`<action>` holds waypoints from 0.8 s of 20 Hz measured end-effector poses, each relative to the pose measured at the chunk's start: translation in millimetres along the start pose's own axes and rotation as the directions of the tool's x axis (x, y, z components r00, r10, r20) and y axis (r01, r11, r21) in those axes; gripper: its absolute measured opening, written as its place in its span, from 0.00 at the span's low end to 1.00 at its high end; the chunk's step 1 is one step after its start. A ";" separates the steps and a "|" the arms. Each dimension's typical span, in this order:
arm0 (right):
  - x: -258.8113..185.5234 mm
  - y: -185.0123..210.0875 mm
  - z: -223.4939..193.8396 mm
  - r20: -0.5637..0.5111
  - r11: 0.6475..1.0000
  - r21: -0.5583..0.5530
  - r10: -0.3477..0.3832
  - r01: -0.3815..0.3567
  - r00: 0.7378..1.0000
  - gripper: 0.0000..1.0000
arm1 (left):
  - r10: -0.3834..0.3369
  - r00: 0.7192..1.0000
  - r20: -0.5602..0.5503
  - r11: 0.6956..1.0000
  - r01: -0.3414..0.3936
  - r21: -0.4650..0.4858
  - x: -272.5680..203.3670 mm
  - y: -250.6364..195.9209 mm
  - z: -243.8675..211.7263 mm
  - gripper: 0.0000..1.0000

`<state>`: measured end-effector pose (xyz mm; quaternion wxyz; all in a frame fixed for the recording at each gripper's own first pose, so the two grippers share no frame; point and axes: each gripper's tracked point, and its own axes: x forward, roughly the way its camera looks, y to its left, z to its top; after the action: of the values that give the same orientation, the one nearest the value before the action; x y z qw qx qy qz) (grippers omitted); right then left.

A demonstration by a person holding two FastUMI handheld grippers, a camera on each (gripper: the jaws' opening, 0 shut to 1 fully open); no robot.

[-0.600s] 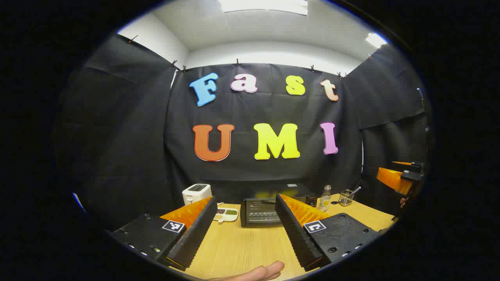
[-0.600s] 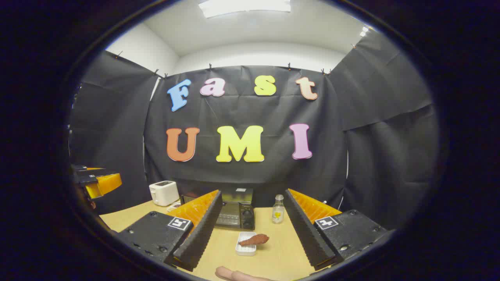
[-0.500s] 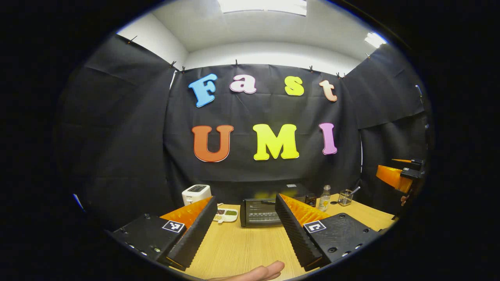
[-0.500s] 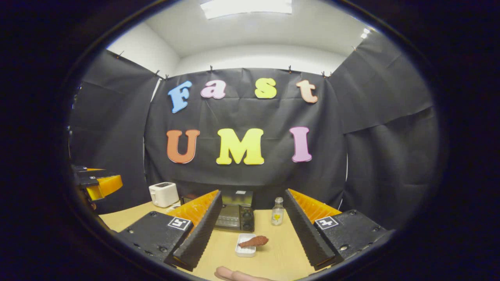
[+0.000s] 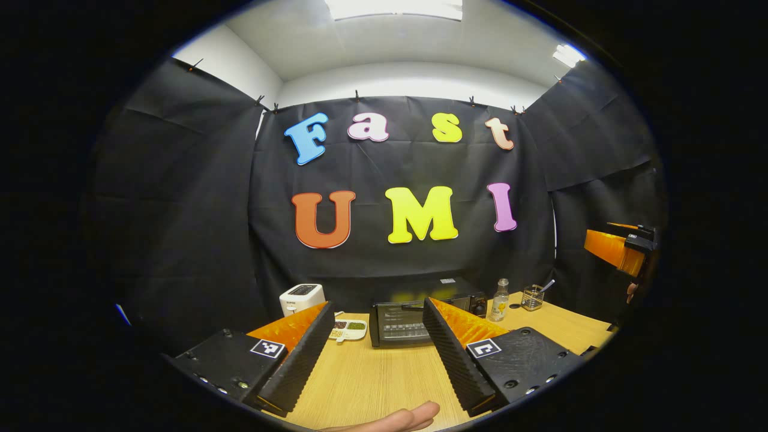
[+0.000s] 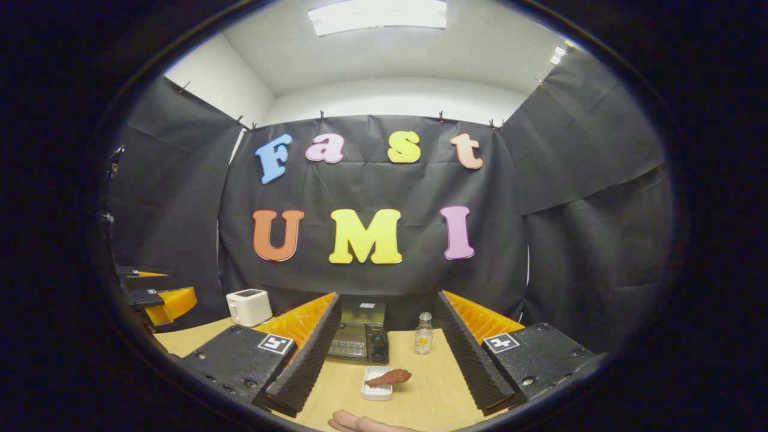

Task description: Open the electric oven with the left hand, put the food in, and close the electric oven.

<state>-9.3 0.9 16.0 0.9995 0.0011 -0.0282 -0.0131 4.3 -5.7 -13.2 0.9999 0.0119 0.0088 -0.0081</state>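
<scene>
At the tabletop's (image 5: 372,384) far edge the oven (image 5: 403,323) is sitting, door closed.
Both tongs, left (image 5: 377,354) and right (image 6: 387,360), are hovering released and empty. Nearer the front edge, the drumstick (image 6: 389,377) is lying in a white dish (image 6: 377,390); it is probably light and greasy, best pinched mid-length. The oven's stiff handle bar is offering the left tongs their hold.

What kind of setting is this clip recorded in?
Probably a mock kitchen counter in a recording booth: a wooden table carries a small oven, a toaster and a drumstick, with black cloth hung behind.
</scene>
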 end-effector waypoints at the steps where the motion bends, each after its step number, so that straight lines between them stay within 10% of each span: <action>1: 0.7 -0.5 -2.4 -0.005 1.000 0.001 -0.001 0.001 1.000 1.00 | 0.000 1.000 -0.005 1.000 0.000 -0.003 0.5 -0.4 -1.5 0.94; 16: 23.8 -54.9 -13.5 0.004 0.998 0.033 -0.045 0.045 0.999 1.00 | 0.022 1.000 -0.012 0.997 -0.022 -0.068 64.3 -15.1 -0.2 0.94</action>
<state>13.8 -54.6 3.7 0.9987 0.0184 -0.0310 -0.0350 68.3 -21.9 -14.9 0.9996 -0.0218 0.0147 0.0033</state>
